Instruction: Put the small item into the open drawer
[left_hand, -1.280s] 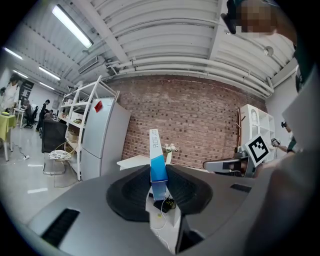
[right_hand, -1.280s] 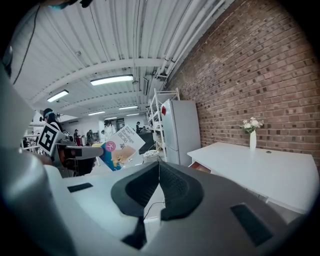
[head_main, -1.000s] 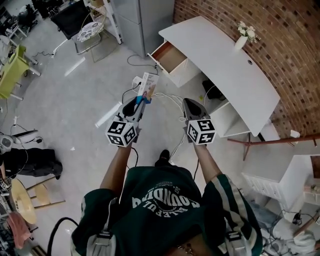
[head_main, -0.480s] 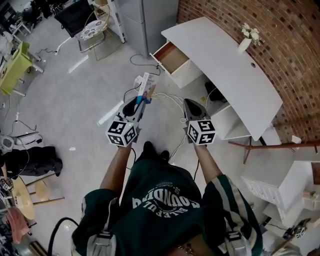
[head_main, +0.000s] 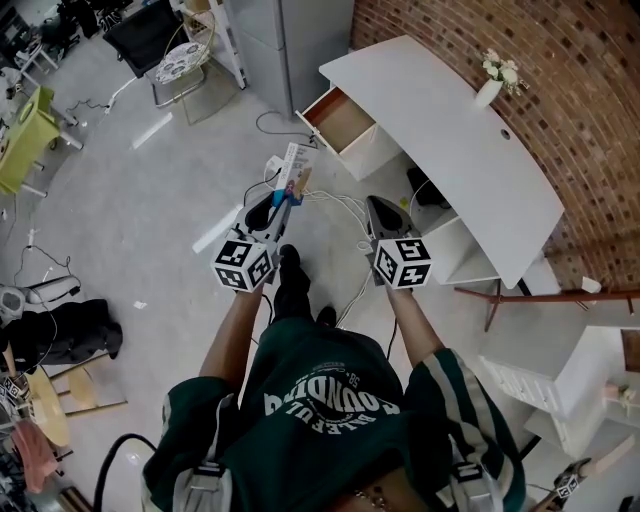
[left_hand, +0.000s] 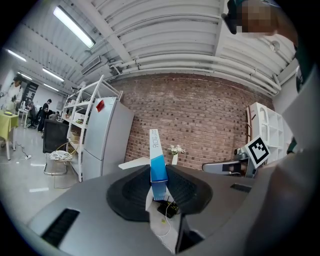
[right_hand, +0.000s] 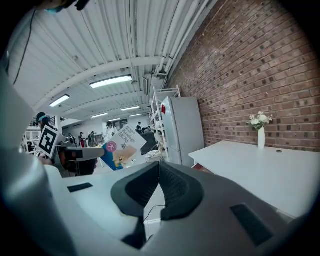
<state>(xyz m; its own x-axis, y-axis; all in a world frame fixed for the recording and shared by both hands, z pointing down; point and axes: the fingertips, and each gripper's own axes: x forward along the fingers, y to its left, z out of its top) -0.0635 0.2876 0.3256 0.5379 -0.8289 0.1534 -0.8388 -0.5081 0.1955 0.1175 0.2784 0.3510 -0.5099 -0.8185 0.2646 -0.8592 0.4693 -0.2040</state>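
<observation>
The small item is a flat white-and-blue bandage box (head_main: 297, 172). My left gripper (head_main: 281, 203) is shut on its lower end, and the box stands upright between the pads (left_hand: 158, 169). The box also shows in the right gripper view (right_hand: 121, 148). The right gripper (head_main: 372, 204) hangs beside the left one; its jaws are shut with nothing between them (right_hand: 159, 172). The open drawer (head_main: 341, 117) with a wooden inside juts from the left end of the white desk (head_main: 450, 130). It lies ahead of both grippers, some way off.
White cables and a power strip (head_main: 272, 164) lie on the floor between me and the drawer. A grey fridge (head_main: 290, 40) stands left of the desk and a vase with flowers (head_main: 489, 83) stands on it. A white shelf unit (head_main: 560, 375) is at the right.
The person has stepped forward, a black shoe now under the left gripper. Both grippers keep their pose and the box stays gripped; the desk and drawer hardly shift in view.
</observation>
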